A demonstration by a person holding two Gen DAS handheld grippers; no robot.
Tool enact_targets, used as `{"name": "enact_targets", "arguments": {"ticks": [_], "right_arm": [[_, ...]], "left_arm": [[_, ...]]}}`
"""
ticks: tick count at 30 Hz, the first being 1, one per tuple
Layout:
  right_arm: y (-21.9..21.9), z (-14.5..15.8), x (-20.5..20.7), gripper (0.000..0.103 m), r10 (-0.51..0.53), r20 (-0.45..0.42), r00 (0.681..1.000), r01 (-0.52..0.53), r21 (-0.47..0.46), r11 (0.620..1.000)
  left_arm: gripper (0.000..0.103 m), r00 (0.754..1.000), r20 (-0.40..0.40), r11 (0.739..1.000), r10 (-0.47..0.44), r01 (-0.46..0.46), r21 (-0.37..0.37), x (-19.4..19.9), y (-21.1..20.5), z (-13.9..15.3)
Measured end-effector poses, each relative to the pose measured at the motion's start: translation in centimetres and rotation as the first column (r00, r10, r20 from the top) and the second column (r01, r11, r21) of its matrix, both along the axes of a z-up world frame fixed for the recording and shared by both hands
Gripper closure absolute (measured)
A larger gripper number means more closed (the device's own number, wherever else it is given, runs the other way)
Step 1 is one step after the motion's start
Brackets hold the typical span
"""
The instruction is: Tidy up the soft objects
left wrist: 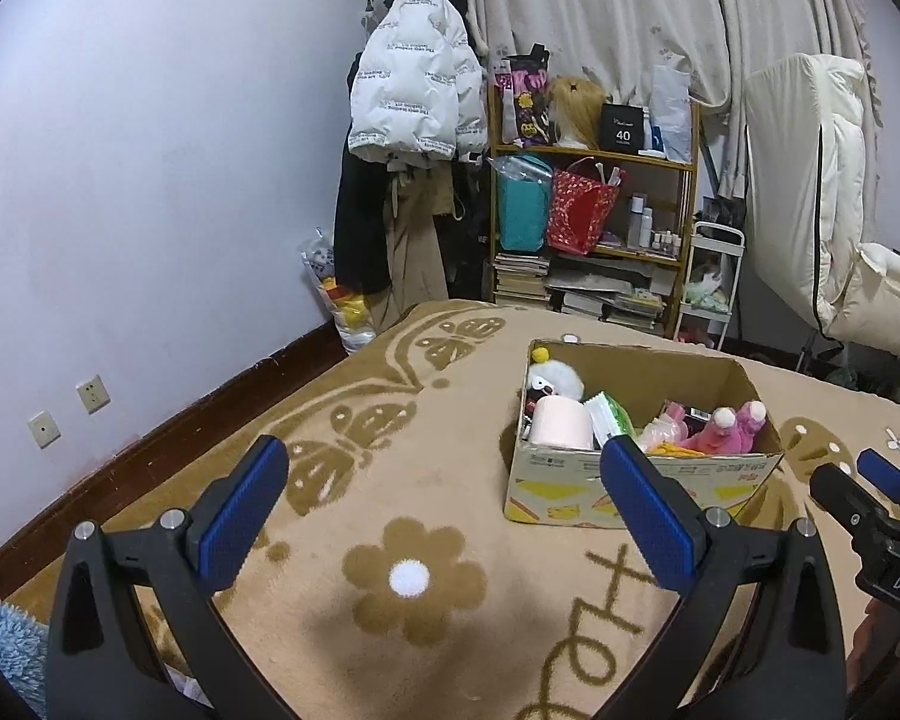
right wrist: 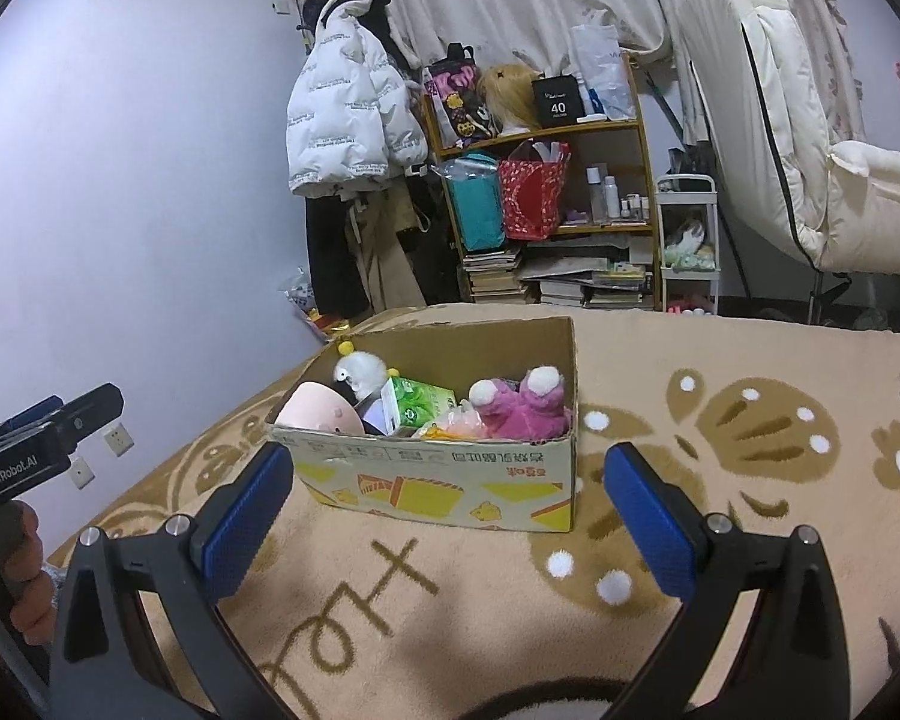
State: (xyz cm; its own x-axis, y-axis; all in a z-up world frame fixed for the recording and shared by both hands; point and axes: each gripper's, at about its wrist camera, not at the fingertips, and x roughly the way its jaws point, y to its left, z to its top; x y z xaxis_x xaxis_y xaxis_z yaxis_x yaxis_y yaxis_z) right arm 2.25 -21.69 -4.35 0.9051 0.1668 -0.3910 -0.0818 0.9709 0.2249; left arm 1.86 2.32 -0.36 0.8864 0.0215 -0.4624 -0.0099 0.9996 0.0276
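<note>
left hand-held gripper [left wrist: 444,504] wide apart, empty | right hand-held gripper [right wrist: 450,504] likewise | cardboard box [right wrist: 450,480] holds plush toys [right wrist: 522,408]

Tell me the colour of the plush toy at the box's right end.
Pink fuzzy plush toy with white tips; clearest in the right wrist view.

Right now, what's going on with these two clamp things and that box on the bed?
A person holds a two-finger tool in each hand, sorting soft things. Both the left gripper and the right gripper are open and empty, hovering over the tan blanket. The cardboard box in front of them already holds a pink plush toy, a white fluffy toy, a pink roll and a green packet.
</note>
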Motion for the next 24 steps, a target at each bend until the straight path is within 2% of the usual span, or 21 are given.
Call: {"name": "enact_targets", "arguments": {"ticks": [24], "right_arm": [[0.3, -1.0, 0.1, 0.0, 0.006, -0.007, 1.0, -0.006, -0.013, 1.0]], "left_arm": [[0.0, 0.999, -0.017, 0.997, -0.043, 0.044, 0.061, -0.1, -1.6, -0.5]]}}
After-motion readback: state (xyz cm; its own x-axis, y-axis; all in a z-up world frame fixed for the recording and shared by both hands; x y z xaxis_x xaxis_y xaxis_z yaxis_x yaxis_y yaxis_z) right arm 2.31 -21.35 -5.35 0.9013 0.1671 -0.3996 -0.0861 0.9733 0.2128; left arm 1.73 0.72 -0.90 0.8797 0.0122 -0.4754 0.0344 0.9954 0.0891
